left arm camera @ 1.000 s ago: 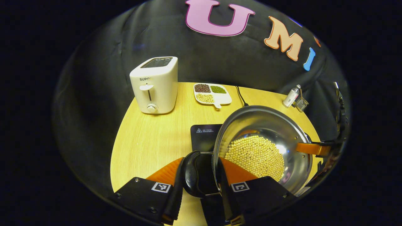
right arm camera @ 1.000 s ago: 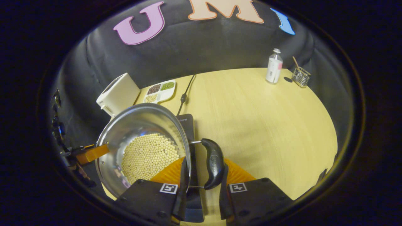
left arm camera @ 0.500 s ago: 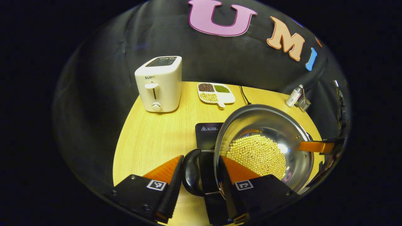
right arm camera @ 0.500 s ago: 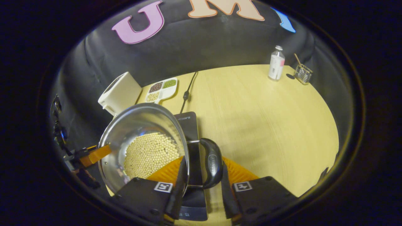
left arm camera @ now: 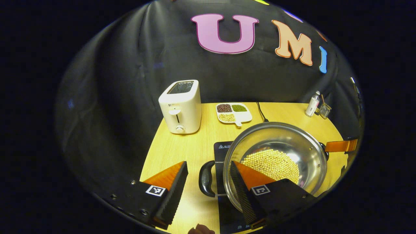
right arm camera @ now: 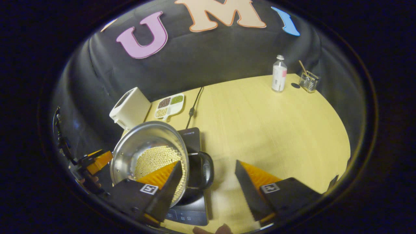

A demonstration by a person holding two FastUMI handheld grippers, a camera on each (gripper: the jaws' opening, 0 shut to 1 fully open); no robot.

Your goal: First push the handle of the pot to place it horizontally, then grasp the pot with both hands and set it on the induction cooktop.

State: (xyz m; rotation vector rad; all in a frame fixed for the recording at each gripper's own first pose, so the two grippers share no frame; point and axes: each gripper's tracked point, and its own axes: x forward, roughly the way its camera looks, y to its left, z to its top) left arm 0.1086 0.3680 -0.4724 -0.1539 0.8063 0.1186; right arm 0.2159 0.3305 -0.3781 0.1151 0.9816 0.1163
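- Left claw (left arm camera: 208,191): fingers spread wide, holding nothing, either side of the pot's black side handle (left arm camera: 205,178).
- Right claw (right arm camera: 208,185): also wide open and empty, by the other handle (right arm camera: 205,170).
- Pot (left arm camera: 276,162) of pale beans sits on the induction cooktop (left arm camera: 224,151), on the bench (left arm camera: 182,152).
- Risk: a finger inside the rim could snag it and drag or tip the pot.
- Both claws point forward and down at the bench.

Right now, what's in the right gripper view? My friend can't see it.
A shiny pot of yellow beans sits on a black induction cooktop, and the hand-held gripper is open around its black handle. A white toaster and bottle stand farther back.
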